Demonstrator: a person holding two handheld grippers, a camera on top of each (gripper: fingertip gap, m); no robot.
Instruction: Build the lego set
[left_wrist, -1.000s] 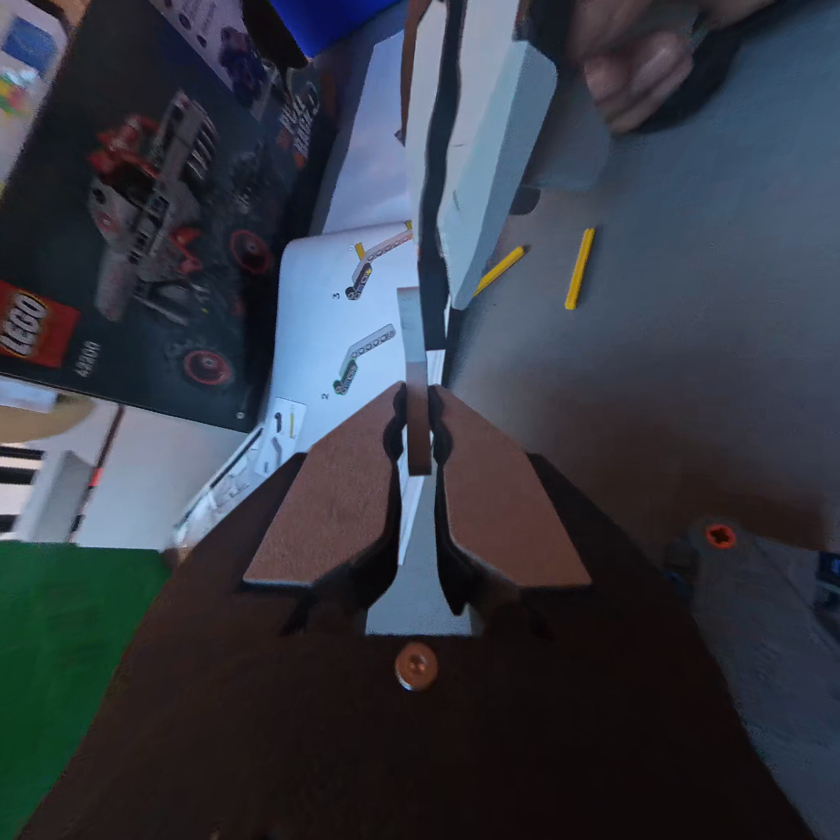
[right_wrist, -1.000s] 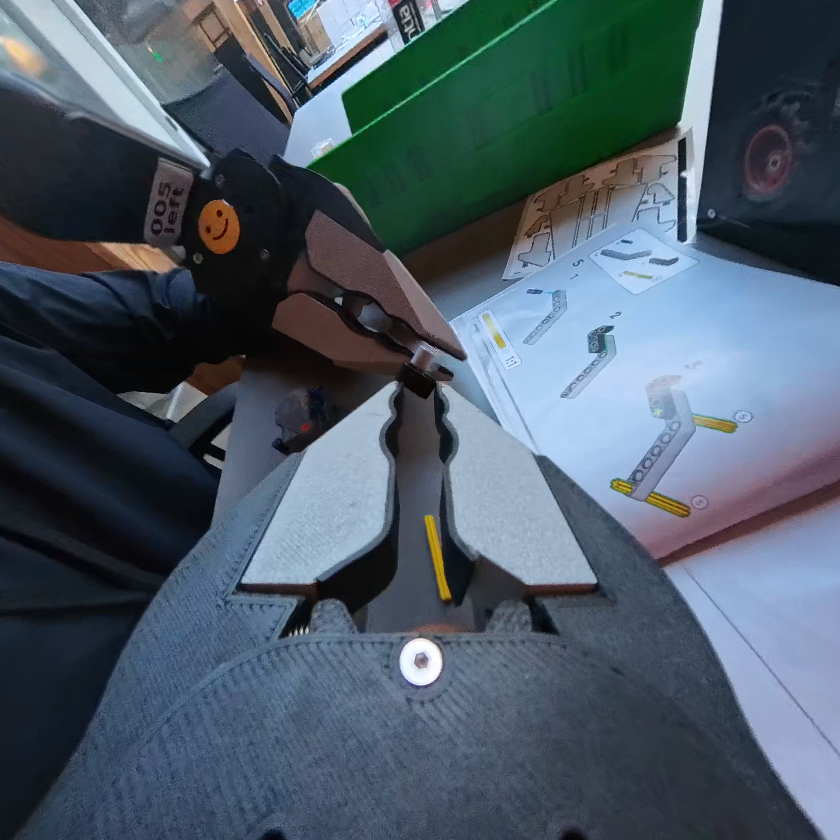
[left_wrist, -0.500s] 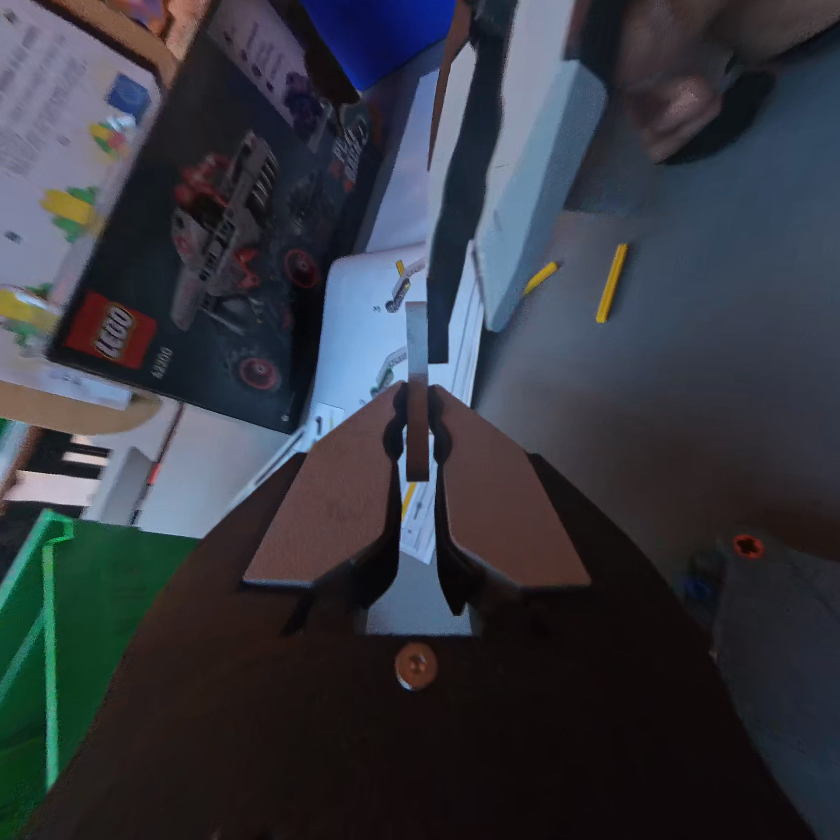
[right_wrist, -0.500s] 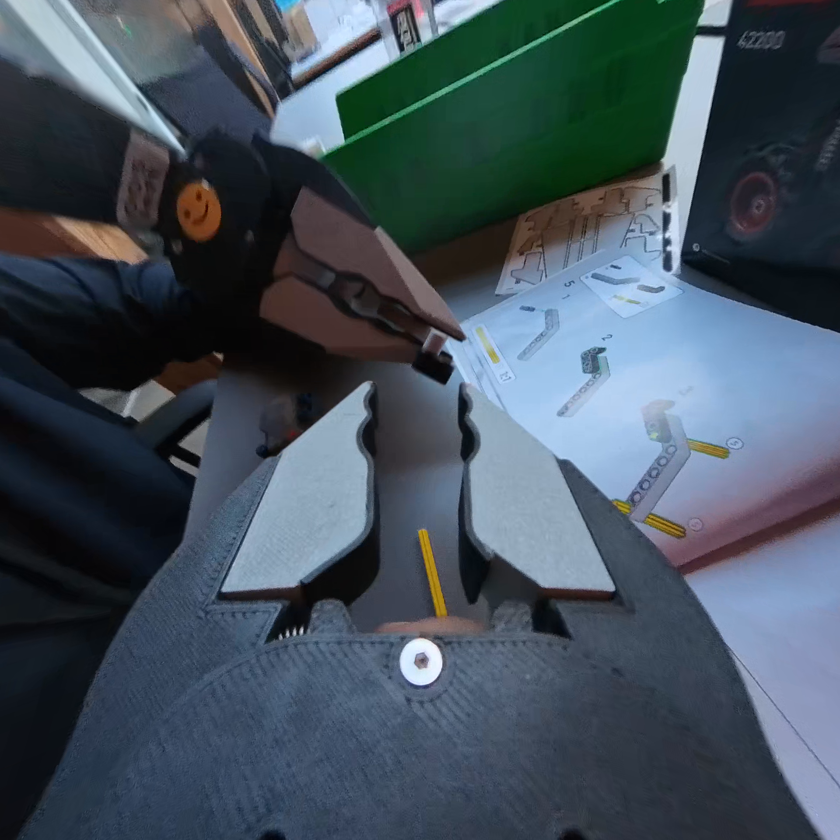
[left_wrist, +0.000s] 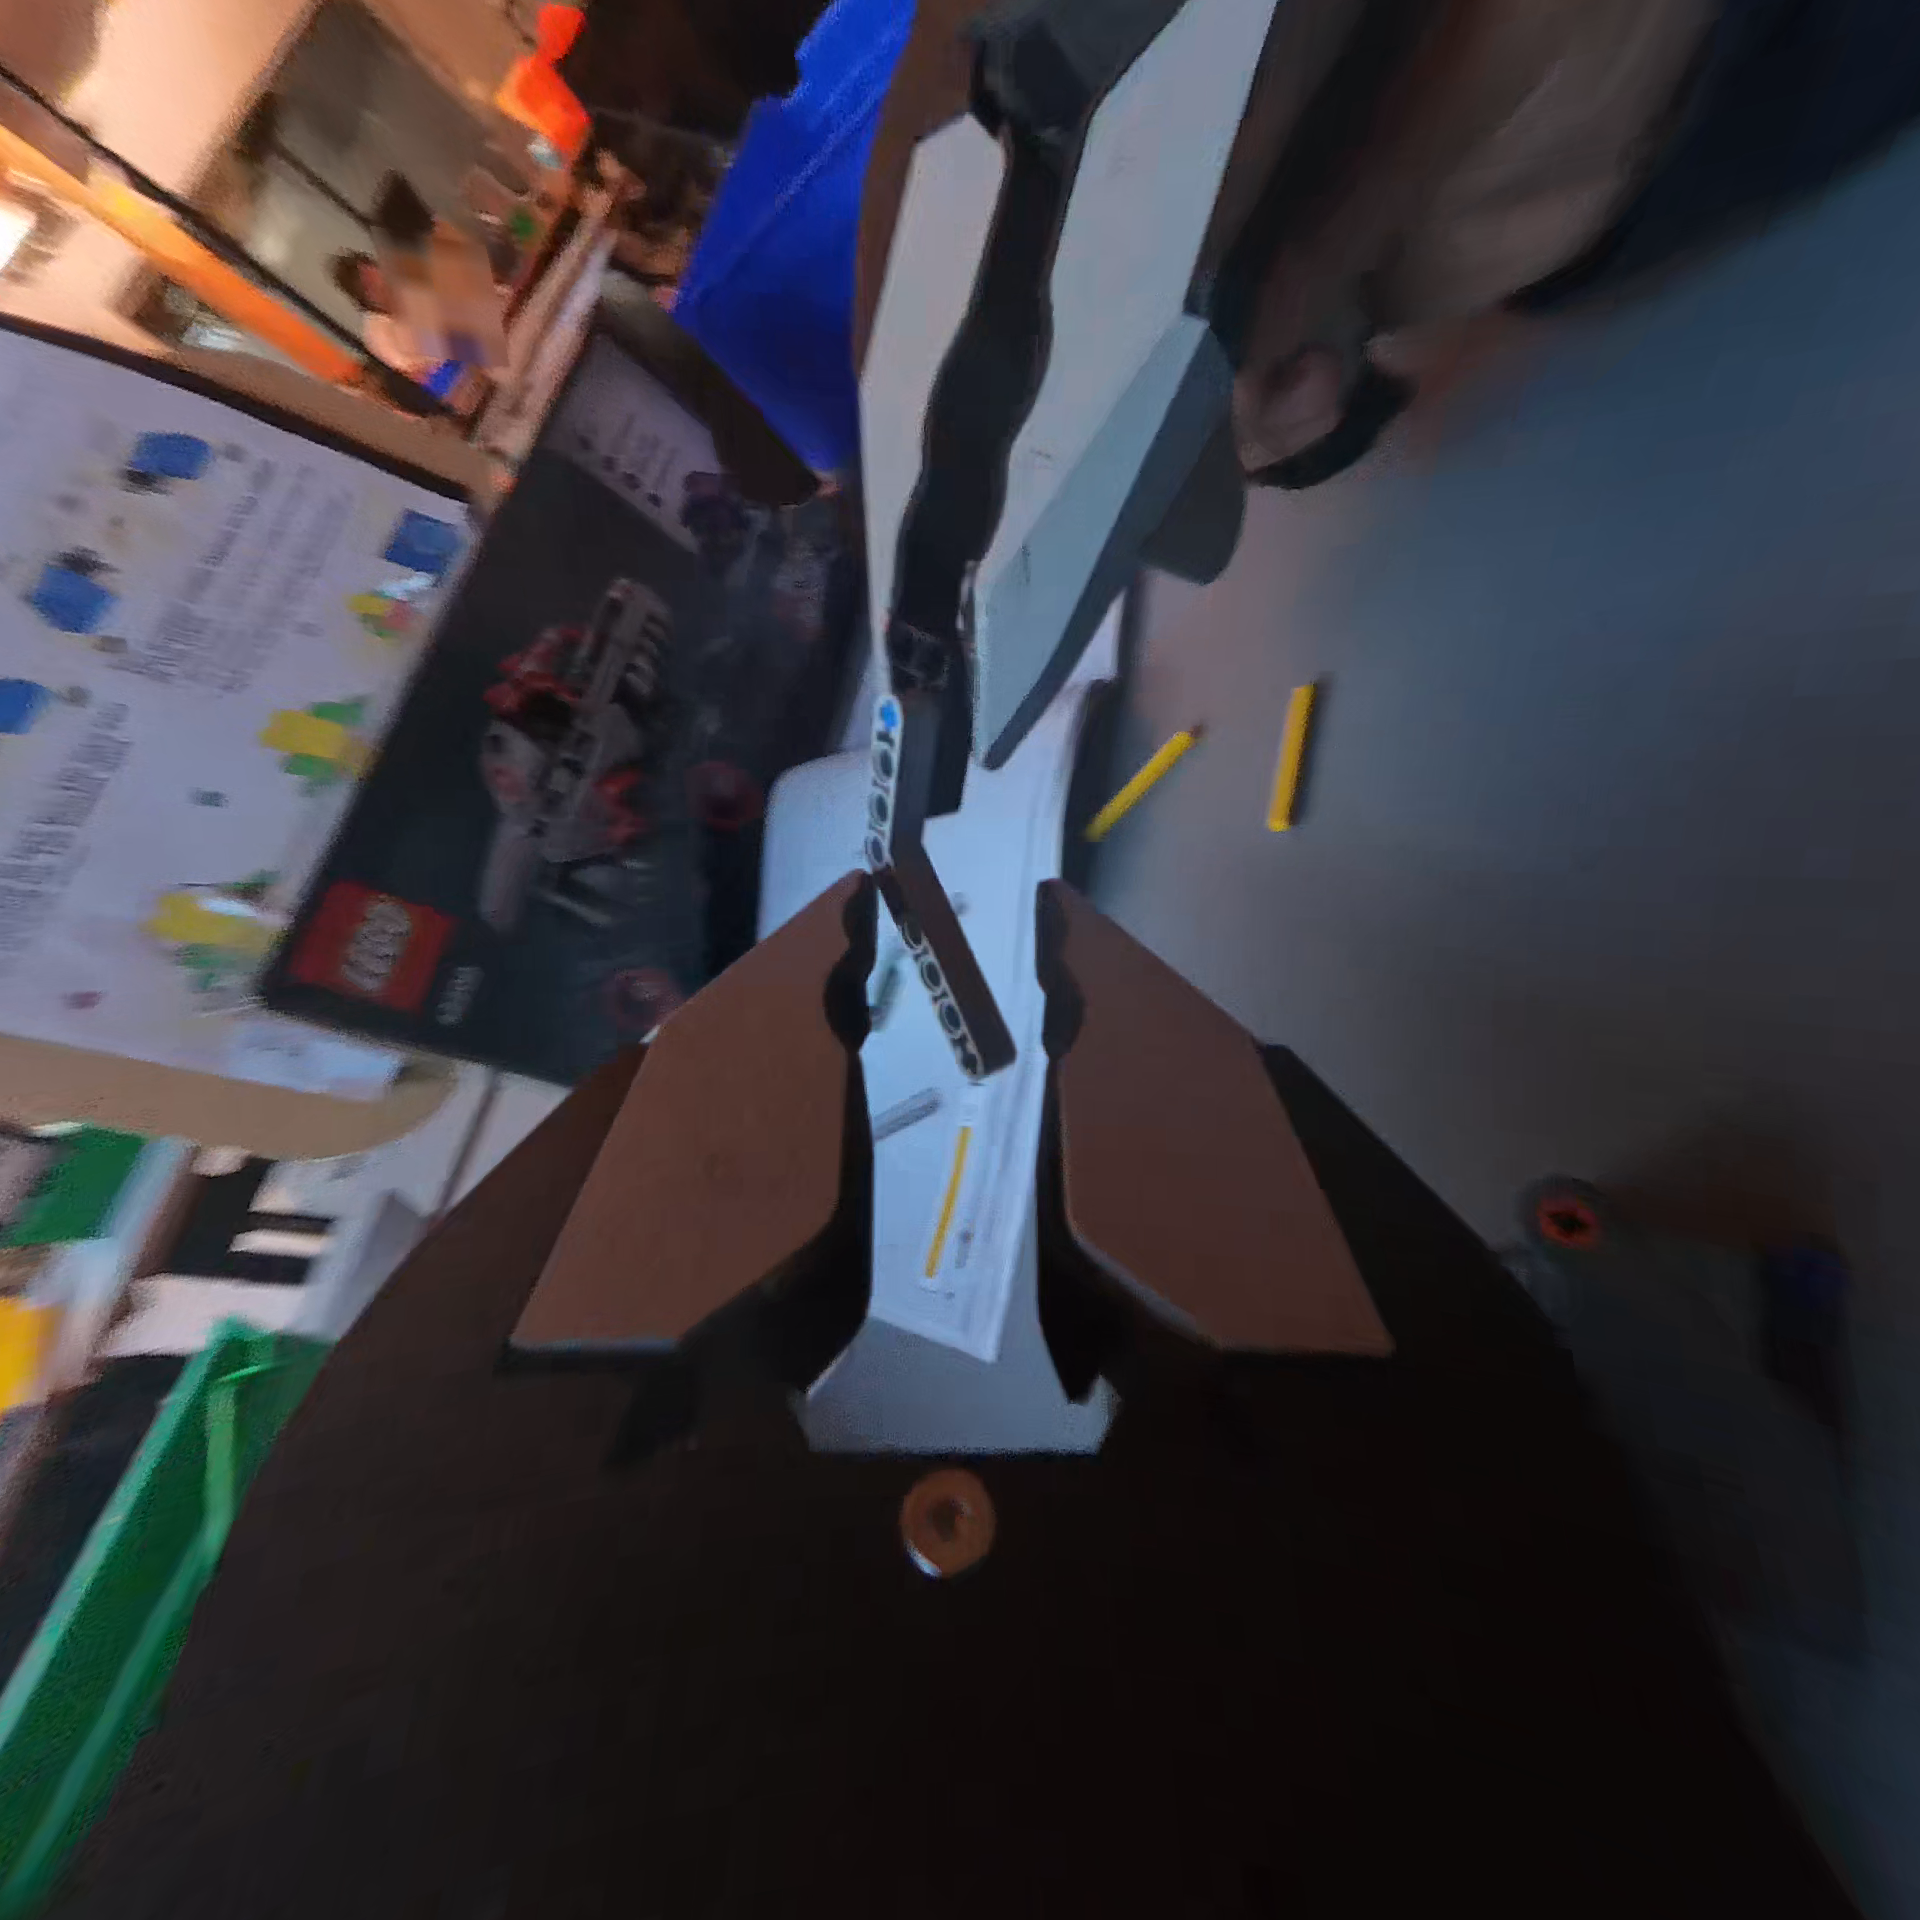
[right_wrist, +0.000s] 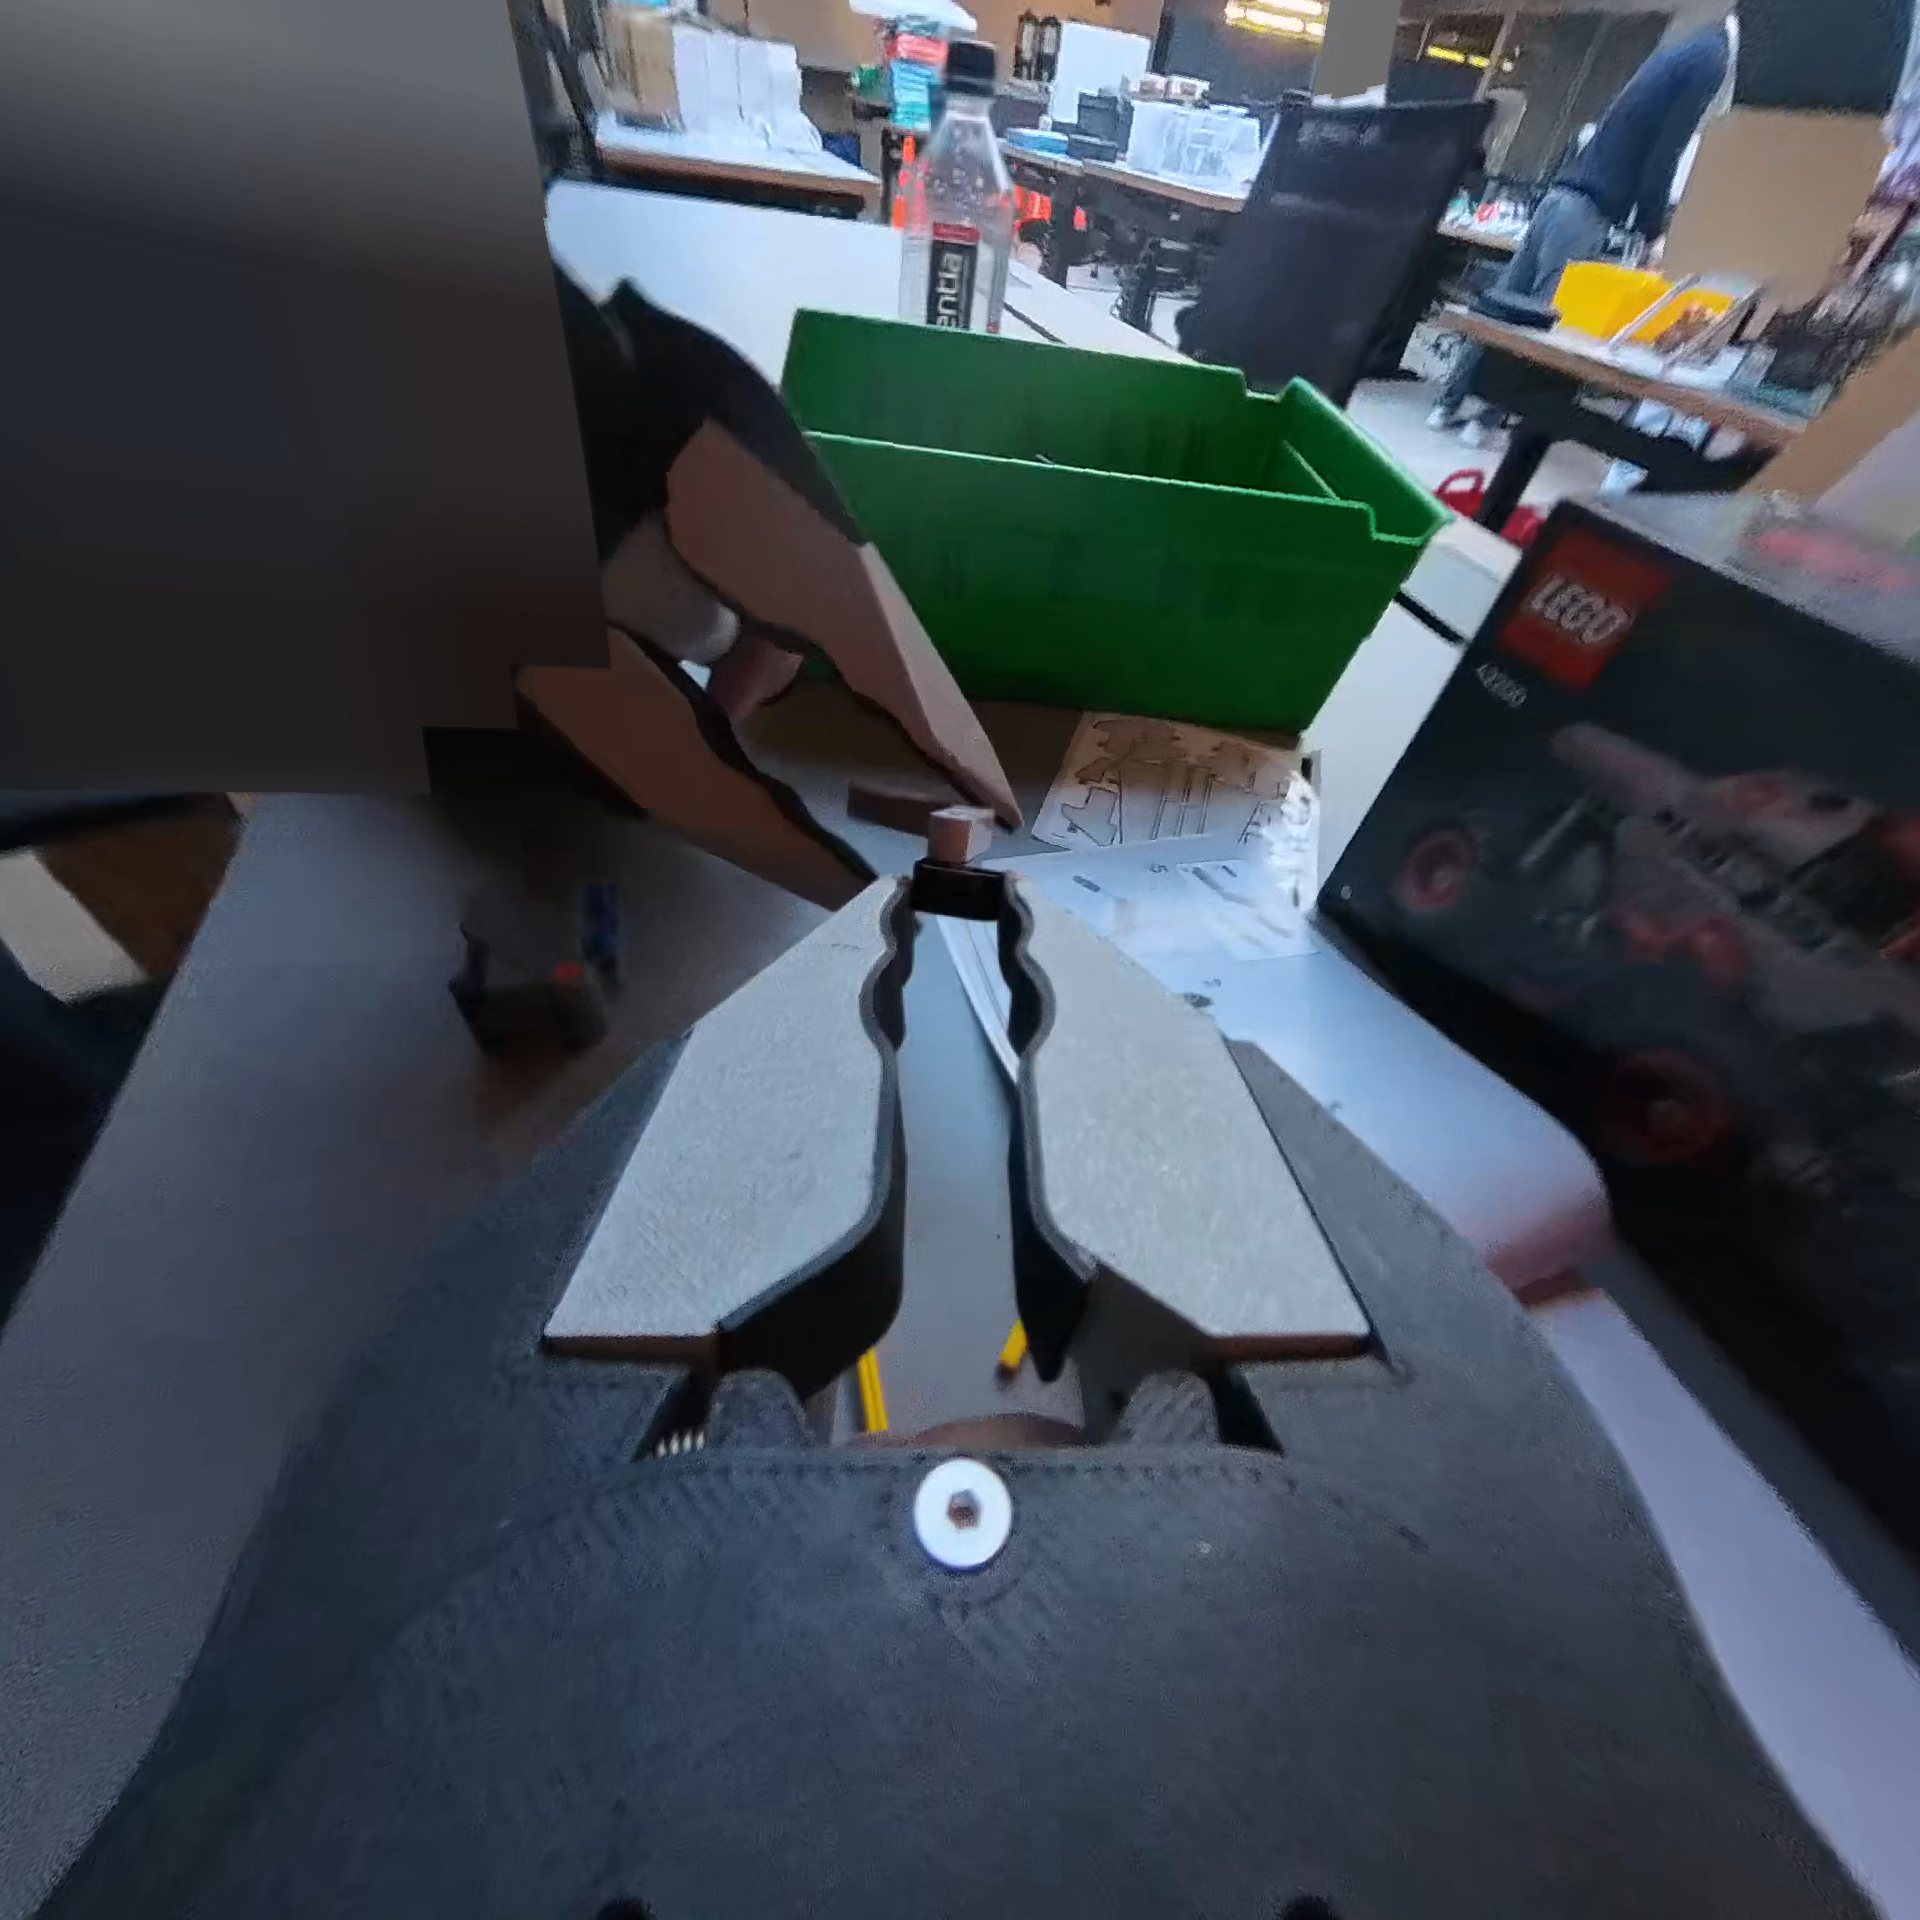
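A grey bent beam (left_wrist: 948, 977) with round holes hangs in the air, with a black connector (left_wrist: 918, 657) at its far end. My right gripper (right_wrist: 956, 896) is shut on that black connector (right_wrist: 954, 891), and the beam's end (right_wrist: 956, 831) sticks out past the tips. My right gripper's grey fingers (left_wrist: 1101, 488) reach in from above in the left wrist view. My left gripper (left_wrist: 954, 904) is open, with the beam's lower half hanging loose between its jaws. Its brown fingers (right_wrist: 810, 613) show spread apart just beyond the beam in the right wrist view.
Two yellow axles (left_wrist: 1138, 784) (left_wrist: 1291, 753) lie on the grey table. The open instruction booklet (left_wrist: 987, 1226) lies below the beam. The dark set box (right_wrist: 1662, 831) stands to the right and a green bin (right_wrist: 1091, 540) behind. A small dark assembly (right_wrist: 530, 997) sits to the left. Less than 4 cm separates the two grippers' tips.
My left gripper opened and let go of the beam. My right gripper opened, then shut on the beam's black connector and now holds it. Both views swung upward.
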